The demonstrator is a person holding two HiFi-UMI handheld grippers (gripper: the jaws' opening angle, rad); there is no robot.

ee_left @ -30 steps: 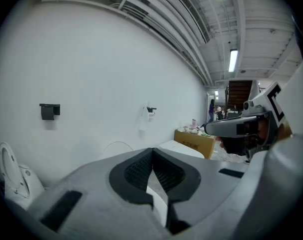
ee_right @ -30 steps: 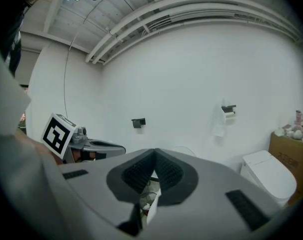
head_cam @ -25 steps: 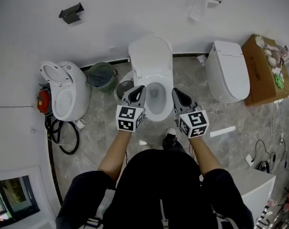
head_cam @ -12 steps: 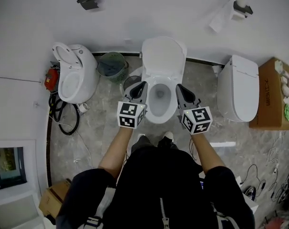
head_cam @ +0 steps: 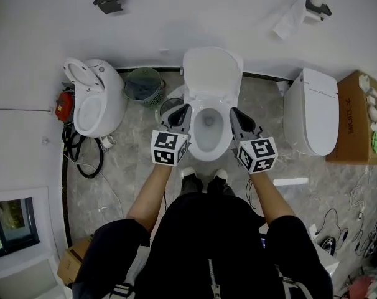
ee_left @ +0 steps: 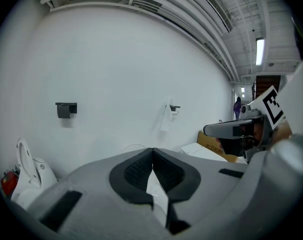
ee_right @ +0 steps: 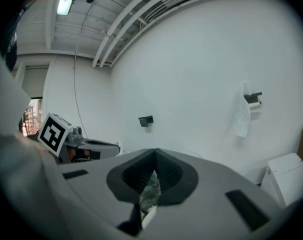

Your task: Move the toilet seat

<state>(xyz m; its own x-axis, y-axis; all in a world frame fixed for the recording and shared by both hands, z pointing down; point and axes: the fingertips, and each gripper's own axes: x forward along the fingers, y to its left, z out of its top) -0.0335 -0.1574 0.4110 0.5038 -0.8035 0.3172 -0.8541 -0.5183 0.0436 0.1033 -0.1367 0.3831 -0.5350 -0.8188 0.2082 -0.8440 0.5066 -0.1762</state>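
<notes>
1. the white, oval, glossy plastic toilet seat (head_cam: 208, 154) seems to lie flat round the opening of the white ceramic bowl (head_cam: 207, 127) of the middle toilet, which stands at the wall. its broad white lid (head_cam: 212, 73) stands raised against the wall behind. from above i cannot tell seat from bowl rim for certain.
2. the left gripper (head_cam: 183, 109) hangs just beside the bowl's left flank and the right gripper (head_cam: 234, 113) just beside its right flank. as far as the head view shows, neither touches the seat.
3. each gripper view shows its dark ribbed pads pressed together at the tips, with nothing pinched between them.
4. handling, as a judgement: the seat looks like stiff moulded plastic, fairly light, smooth and likely slippery. it should be hinged at the back, so it would swing in an arc rather than lift free.
5. the best hold is probably the front edge, or a side edge well away from the hinge, where least effort turns it. the jaws would have to part to pinch that edge, or the closed tips could hook beneath it.
6. risk: a slick edge may slip out, and the seat could drop hard onto the ceramic.
</notes>
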